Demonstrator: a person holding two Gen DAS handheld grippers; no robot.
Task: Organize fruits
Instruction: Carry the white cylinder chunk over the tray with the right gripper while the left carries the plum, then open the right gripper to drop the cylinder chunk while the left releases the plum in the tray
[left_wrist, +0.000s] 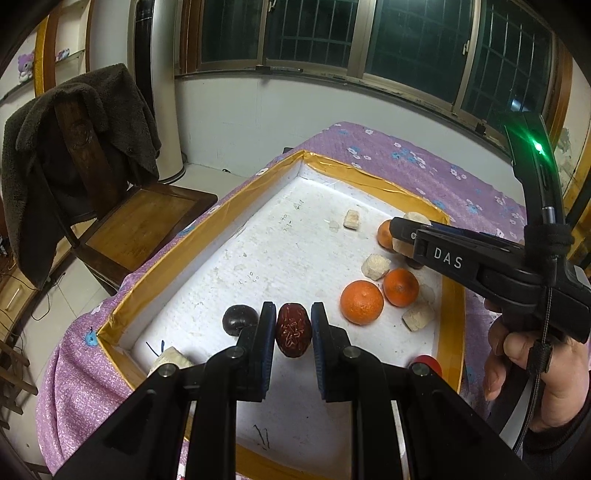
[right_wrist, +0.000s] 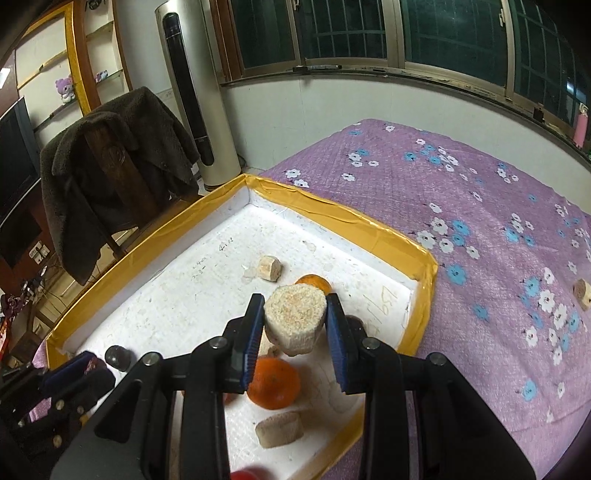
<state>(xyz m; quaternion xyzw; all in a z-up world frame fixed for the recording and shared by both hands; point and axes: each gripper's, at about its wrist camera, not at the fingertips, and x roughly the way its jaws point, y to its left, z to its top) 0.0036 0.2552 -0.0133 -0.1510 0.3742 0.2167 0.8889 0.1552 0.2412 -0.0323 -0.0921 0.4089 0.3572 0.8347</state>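
Left claw (left_wrist: 293, 328): I have it clenched on a red date (left_wrist: 293, 334), pads pressing both flanks, the date upright between them above the tray (left_wrist: 258, 177).
Right claw (right_wrist: 295, 325): mine is grasping a pale puck (right_wrist: 295, 319) by its sides, flat face towards the camera, lifted off the tray floor.
Around the left claw: a dark fruit (left_wrist: 239, 318) just to its left; two oranges (left_wrist: 362, 302) to its right, side by side; a pale chunk (left_wrist: 171, 360) near its left finger base; something red (left_wrist: 426, 363) just behind its right finger.
Around the right claw: one orange (right_wrist: 273, 382) directly below, another (right_wrist: 314, 282) just beyond the puck; a second puck (right_wrist: 279, 430) lower and nearer me; a third (right_wrist: 269, 268) further ahead.
Outside the tray: one puck (right_wrist: 583, 293) on the purple cloth (right_wrist: 480, 206), well to the right of the right claw.
Step, as I judge it: each claw carries one item to its group.
Doing it well: I keep both grips steady and bring the date beside the dark fruit, low before letting go, since it may roll. I carry the puck clear of the oranges below, set it on its flat face beside another puck, and keep the claws apart.
Risk: the puck looks crumbly; I squeeze no harder.
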